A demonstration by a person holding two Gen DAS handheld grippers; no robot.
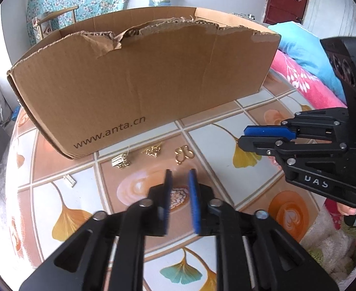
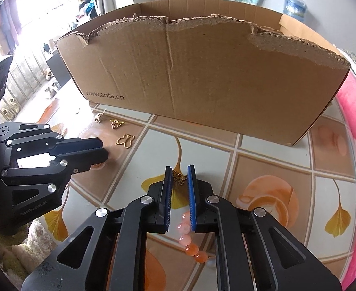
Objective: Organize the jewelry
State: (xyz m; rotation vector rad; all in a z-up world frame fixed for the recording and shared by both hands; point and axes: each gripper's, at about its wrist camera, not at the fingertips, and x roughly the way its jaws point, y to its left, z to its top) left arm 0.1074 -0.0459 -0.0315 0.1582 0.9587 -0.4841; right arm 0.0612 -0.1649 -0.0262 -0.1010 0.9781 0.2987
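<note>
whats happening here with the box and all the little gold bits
A person holds a gripper in each hand over a patterned tablecloth, sorting jewelry in front of a torn cardboard box. The right gripper has its jaws around a small bronze butterfly charm, with a strand of orange beads trailing below. The left gripper hovers with its jaws slightly apart and nothing in them. Several gold charms lie loose on the cloth near the box.

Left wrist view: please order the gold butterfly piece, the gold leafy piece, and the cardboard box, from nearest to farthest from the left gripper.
From the left gripper:
1. Gold butterfly piece, just ahead of the tips.
2. Gold leafy piece, ahead and a little left.
3. Cardboard box, standing behind all the jewelry.
</note>
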